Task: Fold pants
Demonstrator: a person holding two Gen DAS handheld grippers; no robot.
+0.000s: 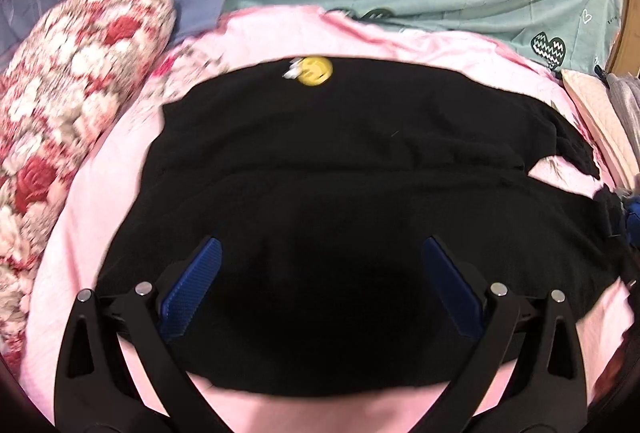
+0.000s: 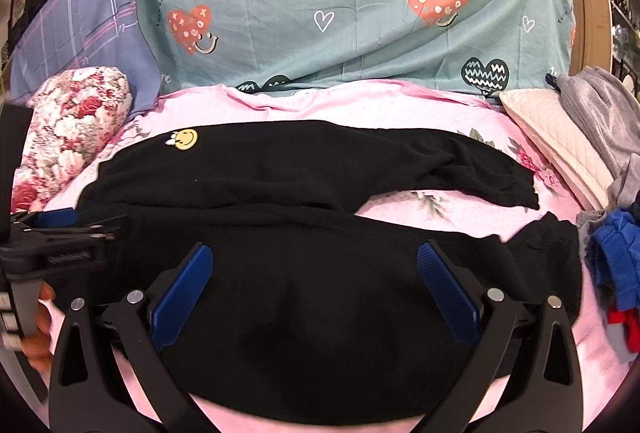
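The black pants (image 2: pixel 304 169) lie spread across the pink sheet (image 2: pixel 460 211) on the bed, legs parted (a yellow smiley patch (image 2: pixel 186 139) near the far edge). The left gripper (image 1: pixel 320 261) and the right gripper (image 2: pixel 316 265) hover over the near leg, fingers released, holding nothing.

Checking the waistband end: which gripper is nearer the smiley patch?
Left. The left gripper sits at the pants' patch end; the right gripper hovers mid-leg.

One black pants (image 2: pixel 304 169), two grippers, one floral pillow (image 2: pixel 76 129), one smiley patch (image 2: pixel 186 139)
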